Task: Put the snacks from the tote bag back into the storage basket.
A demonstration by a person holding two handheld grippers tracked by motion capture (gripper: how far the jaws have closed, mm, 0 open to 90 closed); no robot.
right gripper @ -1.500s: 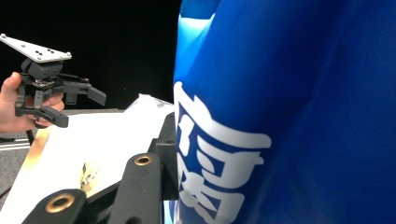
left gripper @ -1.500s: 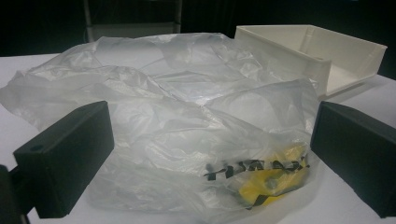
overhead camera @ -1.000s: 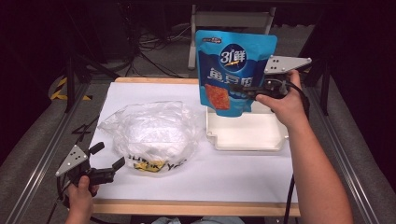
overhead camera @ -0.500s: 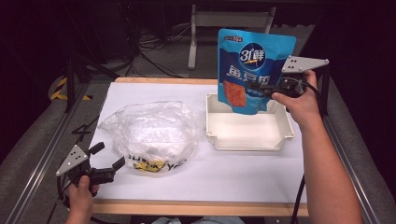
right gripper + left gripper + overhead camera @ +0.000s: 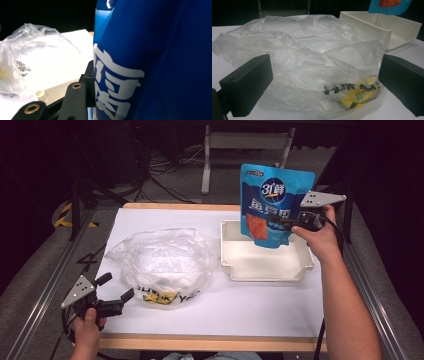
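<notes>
A blue snack pouch (image 5: 272, 205) with white lettering hangs upright over the right half of a white tray (image 5: 265, 270). My right gripper (image 5: 286, 222) is shut on the pouch's right edge; the pouch (image 5: 155, 62) stands close up in the right gripper view, against the left jaw's linkage. A crumpled clear plastic bag (image 5: 162, 262) with yellow and black print lies on the white table sheet, left of the tray. My left gripper (image 5: 116, 287) stands open near the front left corner, its jaws either side of the bag's (image 5: 312, 70) near end without touching it.
The white sheet (image 5: 210, 305) covers a wooden table with its front edge near my forearms. Metal rails run along both sides. A metal stand (image 5: 247, 145) and cables lie on the floor behind the table. The tray (image 5: 387, 27) sits behind the bag in the left gripper view.
My right hand has carried the pouch to the right and lower, from above the tray's left part to its right half. The left gripper has stayed put.
</notes>
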